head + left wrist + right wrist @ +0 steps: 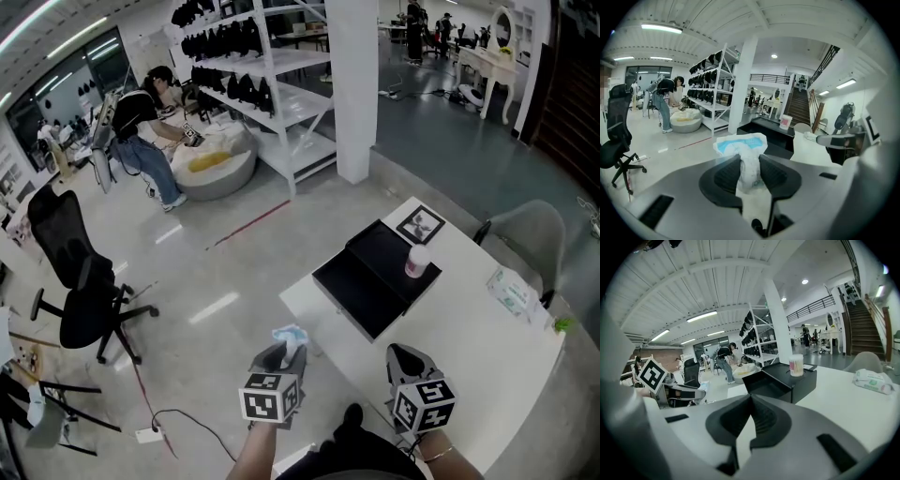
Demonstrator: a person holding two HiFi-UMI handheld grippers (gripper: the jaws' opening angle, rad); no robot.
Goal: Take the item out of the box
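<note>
White table [487, 347]: carries the box and some small things; both grippers are at its near end.
Box [370, 281]: black, open, lying flat with its lid swung out beside it; the inside looks dark, and I cannot tell whether anything is in it.
Packet [743, 150]: white with a blue patch, crumpled; it is out of the box, on the box's near side and well apart from it, held up in the air.
Left gripper [750, 171]: its claw pinches the packet's lower part between both pads, and the packet's top sticks out above the fingertips. In the head view it sits off the box's near-left corner, by the table edge.
Right gripper [750, 399]: claw pressed together at the tips, nothing in it; it points toward the box from the near side and is apart from it.
Jar [417, 262]: white with a pink band, upright on the box's far half.
Frame [420, 225]: small picture, lying just beyond the box's far side.
Tissue pack [511, 291]: pale, flat on the table, to the right of the box and well apart.
Grey chair [534, 230]: past the table, beyond the box to the right.
</note>
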